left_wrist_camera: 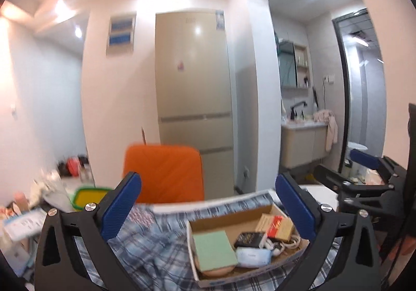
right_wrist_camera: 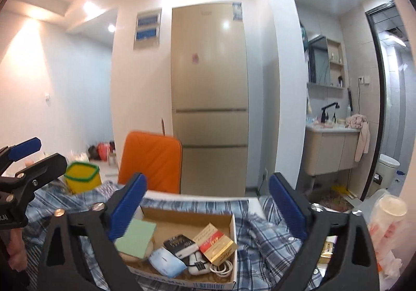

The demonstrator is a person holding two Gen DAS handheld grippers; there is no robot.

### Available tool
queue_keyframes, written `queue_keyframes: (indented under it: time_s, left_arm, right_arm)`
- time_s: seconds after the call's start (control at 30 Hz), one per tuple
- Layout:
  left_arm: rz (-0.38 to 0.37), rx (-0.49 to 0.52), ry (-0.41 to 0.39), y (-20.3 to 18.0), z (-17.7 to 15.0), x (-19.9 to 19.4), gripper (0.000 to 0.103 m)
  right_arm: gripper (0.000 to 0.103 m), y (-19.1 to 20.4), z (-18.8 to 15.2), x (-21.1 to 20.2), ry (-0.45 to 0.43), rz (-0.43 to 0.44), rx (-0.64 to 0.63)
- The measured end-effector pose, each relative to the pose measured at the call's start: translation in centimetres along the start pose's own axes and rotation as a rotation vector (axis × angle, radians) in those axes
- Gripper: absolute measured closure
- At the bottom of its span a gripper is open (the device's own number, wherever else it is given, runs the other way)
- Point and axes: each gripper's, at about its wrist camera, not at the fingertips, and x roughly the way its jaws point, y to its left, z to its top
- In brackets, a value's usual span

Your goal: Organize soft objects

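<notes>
Between the fingers: one cardboard box [right_wrist_camera: 187,215] holding one green sponge [right_wrist_camera: 135,239], one tissue pack [right_wrist_camera: 166,263], one black packet [right_wrist_camera: 180,245], one red-and-gold packet [right_wrist_camera: 215,244], one coiled white cable [right_wrist_camera: 221,269]; beyond: one orange chair [right_wrist_camera: 150,163], one fridge [right_wrist_camera: 209,98].

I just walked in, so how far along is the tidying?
Done: nothing obvious; the cardboard box sits on the rumpled plaid cloth. In hand: nothing; left gripper and right gripper are open. Left: sorting that cloth.
</notes>
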Motion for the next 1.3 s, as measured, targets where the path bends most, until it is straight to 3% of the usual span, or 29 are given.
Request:
queue_keyframes:
  time_s: [0.13, 0.4, 0.77, 0.87, 1.0, 1.13, 1.3]
  left_arm:
    - [0.007, -0.001, -0.059, 0.3, 0.9, -2.2, 0.0]
    - [-0.001, 0.019, -0.112, -0.3, 0.8, -5.5, 0.0]
    - [0.001, -0.024, -0.134, -0.4, -4.6, -7.3, 0.0]
    - [-0.014, 0.003, -0.121, -1.0, -6.3, -7.1, 0.0]
    - [0.02, 0.036, -0.116, -1.5, -8.7, -7.0, 0.0]
    - [0.022, 0.0, -0.079, -0.8, -9.4, -6.4, 0.0]
    - [0.044, -0.015, -0.088, -0.6, -9.8, -6.9, 0.0]
  right_arm:
    - [0.0, 0.5, 1.6, -3.2, -0.079, -0.017, -0.023]
    - [0.0, 0.9, 2.2, -7.7, -0.139, -0.012, -0.016]
    - [0.0, 1.0, -2.1, -10.3, -0.137, -0.059, -0.007]
    - [0.0, 1.2, -3.7, -10.4, -0.135, -0.061, -0.022]
    - [0.0, 1.4, -5.9, -10.3, -0.126, -0.082, -0.045]
    - [0.0, 1.3, -7.3, -10.1, -0.092, -0.084, -0.05]
    - [0.0, 1.7, -8.6, -9.8, -0.063, -0.08, -0.072]
